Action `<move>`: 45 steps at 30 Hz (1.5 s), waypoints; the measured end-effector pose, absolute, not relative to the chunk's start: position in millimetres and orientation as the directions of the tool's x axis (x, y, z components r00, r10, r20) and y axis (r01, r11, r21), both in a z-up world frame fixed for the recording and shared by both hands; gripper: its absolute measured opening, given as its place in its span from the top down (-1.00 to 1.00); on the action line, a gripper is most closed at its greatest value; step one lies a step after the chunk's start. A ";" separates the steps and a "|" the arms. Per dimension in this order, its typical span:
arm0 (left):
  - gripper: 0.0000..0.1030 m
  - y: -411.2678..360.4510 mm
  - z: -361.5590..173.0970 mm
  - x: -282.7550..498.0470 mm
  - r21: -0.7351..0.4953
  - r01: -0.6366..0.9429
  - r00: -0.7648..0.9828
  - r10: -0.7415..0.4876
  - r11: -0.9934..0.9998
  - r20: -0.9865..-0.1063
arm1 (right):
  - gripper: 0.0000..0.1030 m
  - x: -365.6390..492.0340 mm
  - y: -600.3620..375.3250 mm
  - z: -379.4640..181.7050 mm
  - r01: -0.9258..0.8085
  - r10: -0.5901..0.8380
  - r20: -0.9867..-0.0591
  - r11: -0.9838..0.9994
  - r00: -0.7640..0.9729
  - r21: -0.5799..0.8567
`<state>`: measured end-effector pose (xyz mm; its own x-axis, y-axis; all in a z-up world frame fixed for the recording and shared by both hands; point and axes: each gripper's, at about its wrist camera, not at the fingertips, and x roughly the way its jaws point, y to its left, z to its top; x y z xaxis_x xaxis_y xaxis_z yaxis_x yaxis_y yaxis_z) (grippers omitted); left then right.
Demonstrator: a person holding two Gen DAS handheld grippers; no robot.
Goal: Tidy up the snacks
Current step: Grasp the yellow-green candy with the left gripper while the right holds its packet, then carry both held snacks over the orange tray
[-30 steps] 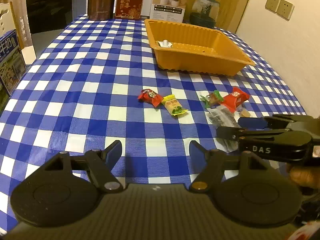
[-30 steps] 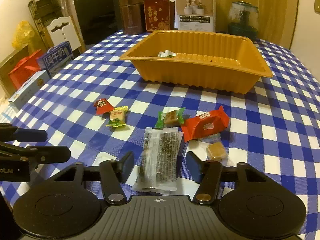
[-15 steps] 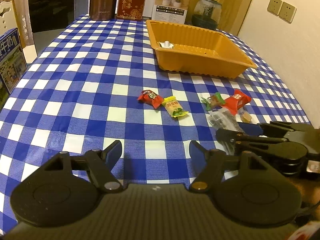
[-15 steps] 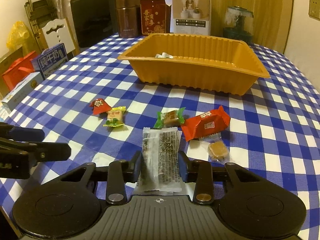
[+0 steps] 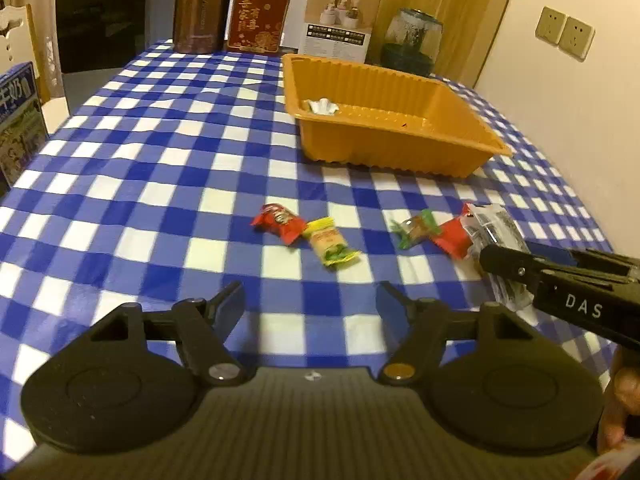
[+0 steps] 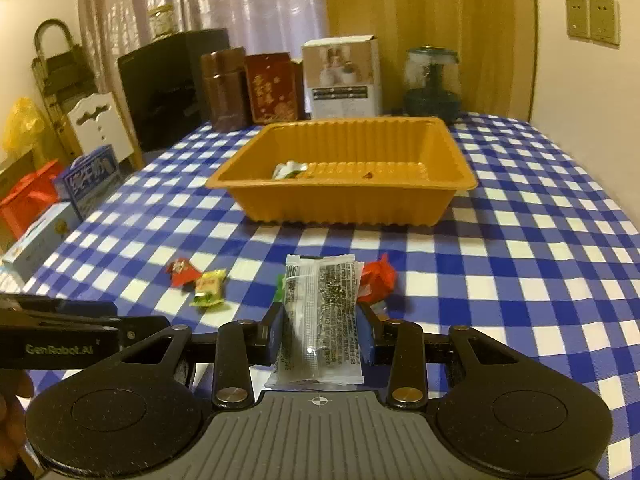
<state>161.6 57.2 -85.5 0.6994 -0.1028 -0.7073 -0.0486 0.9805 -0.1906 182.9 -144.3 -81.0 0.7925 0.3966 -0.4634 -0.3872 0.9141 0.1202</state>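
at six o'clock in the right wrist view, right claw (image 6: 320,334) just closed, clamped across clear seaweed packet (image 6: 320,316), lifted for the orange tray (image 6: 344,204) at twelve o'clock. left claw (image 5: 310,302) wide, empty, near red candy (image 5: 278,224) and yellow candy (image 5: 330,242) on surface (image 5: 160,184).

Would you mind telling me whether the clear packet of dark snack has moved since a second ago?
Yes. The clear plastic packet of dark snack, clamped in the right claw, has lifted off the checked tablecloth towards the orange tray.
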 end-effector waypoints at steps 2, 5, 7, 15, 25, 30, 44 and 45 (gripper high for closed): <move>-0.29 54.1 -87.3 167.1 -0.200 -0.046 0.704 -0.110 0.979 -0.702 | 0.26 184.7 -148.0 -80.5 -0.375 0.392 -0.457 0.918 0.798 0.132; -0.22 49.7 -91.3 177.5 -0.210 -0.035 0.706 -0.124 0.977 -0.697 | 0.26 186.7 -151.4 -81.7 -0.361 0.386 -0.456 0.921 0.802 0.145; -0.13 46.0 -93.7 185.5 -0.203 -0.025 0.707 -0.126 0.979 -0.695 | 0.26 188.4 -153.8 -82.1 -0.355 0.384 -0.456 0.922 0.803 0.153; 0.17 38.9 -105.6 217.9 -0.183 -0.009 0.695 -0.125 0.983 -0.708 | 0.26 197.0 -158.1 -85.0 -0.335 0.380 -0.457 0.925 0.804 0.178; 0.30 29.2 -111.5 232.7 -0.100 0.007 0.702 -0.076 0.995 -0.708 | 0.26 200.4 -162.1 -85.2 -0.314 0.372 -0.446 0.928 0.814 0.200; 0.41 22.1 -114.5 227.3 -0.029 0.029 0.711 -0.042 0.999 -0.702 | 0.26 200.9 -162.5 -85.3 -0.312 0.372 -0.446 0.928 0.814 0.205; 0.63 27.3 -111.4 216.6 -0.036 0.014 0.701 -0.035 0.999 -0.712 | 0.26 199.2 -161.9 -83.3 -0.311 0.372 -0.442 0.928 0.816 0.206; 0.63 27.8 -110.8 215.1 -0.040 0.013 0.700 -0.038 0.999 -0.714 | 0.26 198.7 -161.5 -83.0 -0.312 0.372 -0.442 0.928 0.816 0.205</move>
<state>215.1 27.8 -110.8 0.6996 -0.0377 -0.7135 0.0131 0.9991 -0.0399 198.7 -161.5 -83.0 0.8160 0.3725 -0.4420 -0.3121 0.9276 0.2054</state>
